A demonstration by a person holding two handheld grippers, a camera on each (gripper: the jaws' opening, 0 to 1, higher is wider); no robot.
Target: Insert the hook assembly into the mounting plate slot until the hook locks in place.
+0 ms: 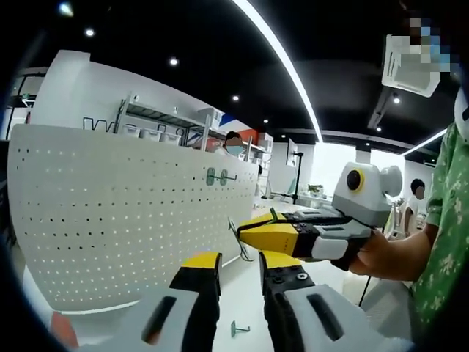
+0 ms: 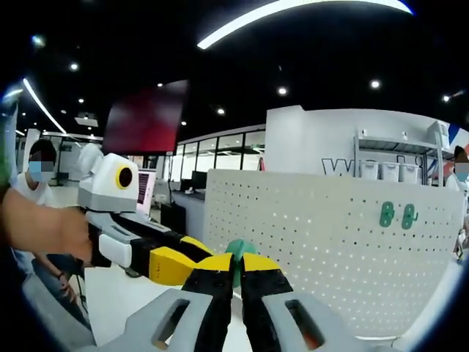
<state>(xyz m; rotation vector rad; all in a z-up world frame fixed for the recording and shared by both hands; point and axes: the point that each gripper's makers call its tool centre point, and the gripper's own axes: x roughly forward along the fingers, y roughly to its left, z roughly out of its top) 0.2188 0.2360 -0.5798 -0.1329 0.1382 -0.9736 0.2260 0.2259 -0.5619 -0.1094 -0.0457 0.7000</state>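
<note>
The white pegboard mounting plate (image 1: 110, 205) stands upright on the table; it also shows in the right gripper view (image 2: 322, 242). Two green hooks (image 1: 218, 177) hang on it near its upper edge (image 2: 396, 215). My right gripper (image 2: 238, 265) is shut on a green hook assembly (image 2: 238, 249), held in the air in front of the plate. In the left gripper view the right gripper (image 1: 245, 235) reaches in from the right, with the hook's wire (image 1: 236, 233) poking out of its tips. My left gripper (image 1: 240, 268) is open and holds nothing. Its yellow-tipped jaws (image 2: 172, 265) sit just left of the right gripper.
Another green hook (image 1: 239, 328) lies on the white table below my left gripper. A person's hand (image 1: 381, 253) holds the right gripper. People stand behind the plate, with shelving (image 2: 399, 158) and desks beyond them.
</note>
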